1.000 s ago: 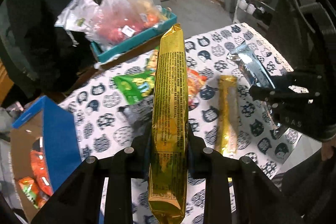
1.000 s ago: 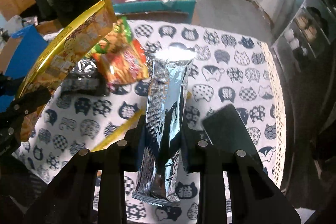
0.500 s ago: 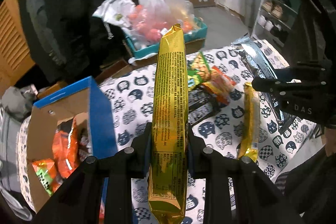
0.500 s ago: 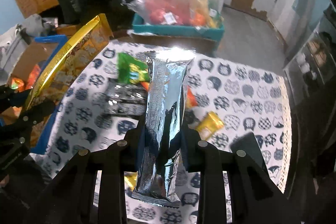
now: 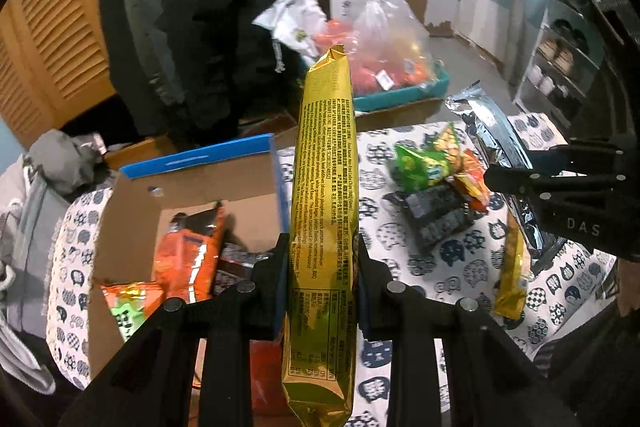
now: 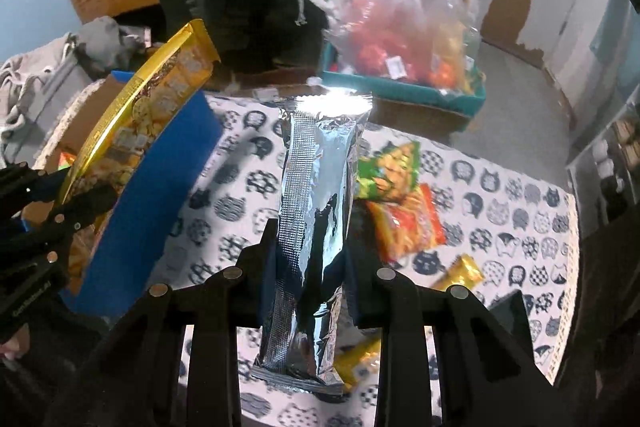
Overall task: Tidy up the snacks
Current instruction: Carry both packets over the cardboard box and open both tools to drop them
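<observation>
The left gripper point(image 5: 320, 267) is clamped on a long gold packet point(image 5: 324, 211), held upright with its lower end hanging free below the jaws. The right gripper point(image 6: 310, 259) is clamped in the same way on a silver packet point(image 6: 316, 227), also upright. Both packets are held in the air above a table covered with a cat-print cloth point(image 6: 520, 211). An open cardboard box point(image 5: 200, 183) with a blue outer wall stands on the left part of the table and already holds orange packets point(image 5: 188, 255) and other snacks. Loose snacks lie on the cloth to the right of the box: a green packet point(image 5: 420, 163), a dark packet point(image 5: 436, 219) and a slim gold stick point(image 5: 510, 279). In the left wrist view the gold packet appears over the near right corner of the box, so the step in hand is judged to be placing it inside. Risk one: the packet is tall and gripped near its lower part; released over the box wall, it may tip outward onto the cloth. Risk two: the orange packets stand high in the box and may block the gold packet from settling flat. Risk three: the two grippers work close together, and the silver packet could strike the left gripper or the box edge on approach. Risk four: excess jaw pressure may crush brittle contents.
</observation>
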Available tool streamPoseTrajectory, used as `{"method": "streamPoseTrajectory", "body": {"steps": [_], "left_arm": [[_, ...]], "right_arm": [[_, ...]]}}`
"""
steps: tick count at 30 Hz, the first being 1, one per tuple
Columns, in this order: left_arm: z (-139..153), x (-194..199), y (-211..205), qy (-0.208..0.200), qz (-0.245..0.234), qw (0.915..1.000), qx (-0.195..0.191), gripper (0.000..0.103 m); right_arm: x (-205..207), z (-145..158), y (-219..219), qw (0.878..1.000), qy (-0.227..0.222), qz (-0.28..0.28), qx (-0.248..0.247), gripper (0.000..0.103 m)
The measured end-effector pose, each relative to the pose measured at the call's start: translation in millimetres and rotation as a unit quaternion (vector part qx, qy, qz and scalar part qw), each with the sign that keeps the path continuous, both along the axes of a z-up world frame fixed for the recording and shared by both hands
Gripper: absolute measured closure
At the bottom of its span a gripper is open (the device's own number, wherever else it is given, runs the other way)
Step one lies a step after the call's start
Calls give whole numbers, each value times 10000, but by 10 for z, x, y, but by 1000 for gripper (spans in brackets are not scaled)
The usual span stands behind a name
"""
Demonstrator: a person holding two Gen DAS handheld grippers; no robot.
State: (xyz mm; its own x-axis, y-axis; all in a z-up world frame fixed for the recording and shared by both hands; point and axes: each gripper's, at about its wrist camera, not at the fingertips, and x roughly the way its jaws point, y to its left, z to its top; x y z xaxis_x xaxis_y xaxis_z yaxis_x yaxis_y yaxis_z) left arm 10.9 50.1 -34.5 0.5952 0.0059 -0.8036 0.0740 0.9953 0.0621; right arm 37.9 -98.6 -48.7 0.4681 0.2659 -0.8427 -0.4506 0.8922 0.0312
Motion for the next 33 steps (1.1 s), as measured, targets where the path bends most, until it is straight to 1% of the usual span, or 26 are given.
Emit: {"method": "streamPoseTrajectory", "body": {"steps": [10,20,21,22,27,31,32,33], "left_arm": [[8,-90,535,-35,458,9989,-116,75],[29,-159,1049,-59,940,9953,-239,76],[29,-168,1091,-67,984,9948,-234,81],[29,-174,1129,-69,1016,9946,-220,91],[15,-187,1294,-28,1209,9925,-161,91],[-12,-211,1387,57,1294,9913,-252,90],[-15,-214,1400,75,1296,9913,-232,90],[-20,-218,1412,100,1304,9912,-202,87]], "right_arm": [[29,29,525,9994,11,348,5,77],[53,66,1001,9980,48,622,105,77],[52,65,1046,9978,56,650,117,77],[54,61,1091,9976,70,677,117,77],[49,22,1307,9963,187,814,180,77],[28,-7,1507,9943,349,954,322,76],[15,-10,1560,9938,369,1000,330,77],[2,-10,1606,9934,371,1031,325,76]]}}
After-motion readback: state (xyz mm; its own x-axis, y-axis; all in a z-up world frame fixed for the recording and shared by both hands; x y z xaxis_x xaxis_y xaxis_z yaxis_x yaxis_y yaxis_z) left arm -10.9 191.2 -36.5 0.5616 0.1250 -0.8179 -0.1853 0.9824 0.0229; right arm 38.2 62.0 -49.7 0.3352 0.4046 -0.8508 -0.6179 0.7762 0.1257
